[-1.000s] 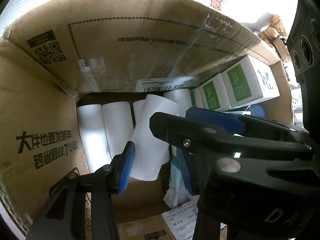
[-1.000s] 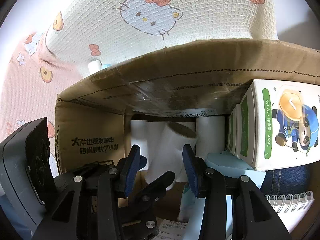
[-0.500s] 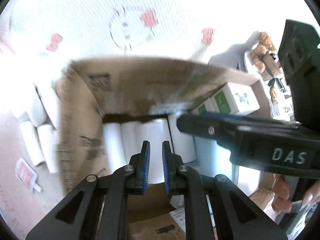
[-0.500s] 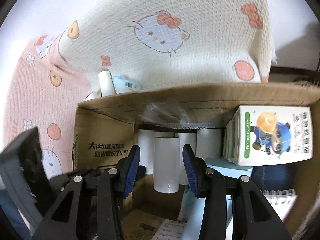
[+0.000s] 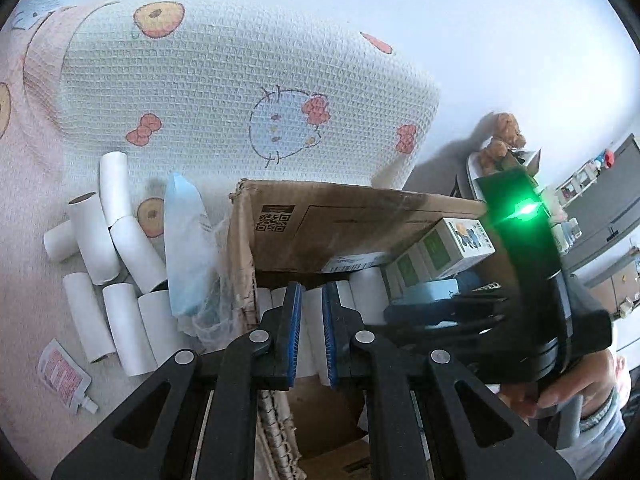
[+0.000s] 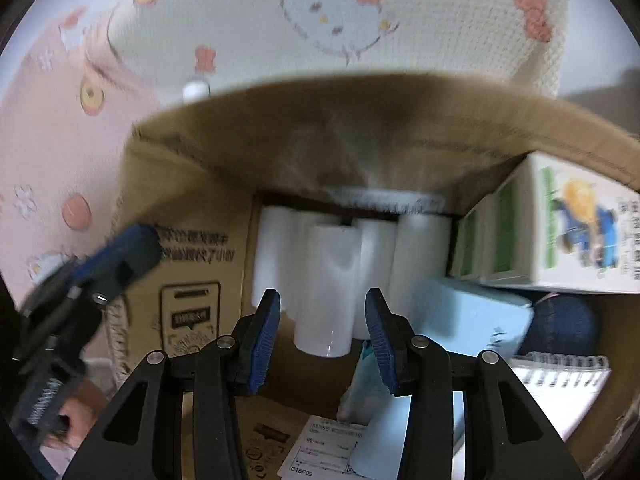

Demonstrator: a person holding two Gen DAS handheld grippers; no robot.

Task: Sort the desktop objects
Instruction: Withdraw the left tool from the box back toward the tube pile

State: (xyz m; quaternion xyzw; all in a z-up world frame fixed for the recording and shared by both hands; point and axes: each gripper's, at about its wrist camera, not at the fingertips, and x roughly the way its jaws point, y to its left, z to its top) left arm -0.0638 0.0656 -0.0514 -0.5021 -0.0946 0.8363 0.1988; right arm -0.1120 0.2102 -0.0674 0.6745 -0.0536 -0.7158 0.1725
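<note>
Cardboard box [image 5: 320,216] wall between loose white rolls [image 5: 120,280] and jaws.

The left gripper [image 5: 311,336] is sitting at the bottom centre of the frame, its jaws closed down to a narrow slit with nothing between them. Behind it a cardboard box [image 5: 280,248] is standing open, showing white rolls [image 5: 366,284] along its back and green-and-white cartons [image 5: 448,248] to the right. At the left, more rolls [image 5: 120,312] are lying loose on a patterned cloth [image 5: 224,80], beside a pale blue packet [image 5: 188,248] leaning against the box. The right gripper [image 5: 420,312] is reaching in from the right, a green light [image 5: 526,210] glowing on it.
</note>
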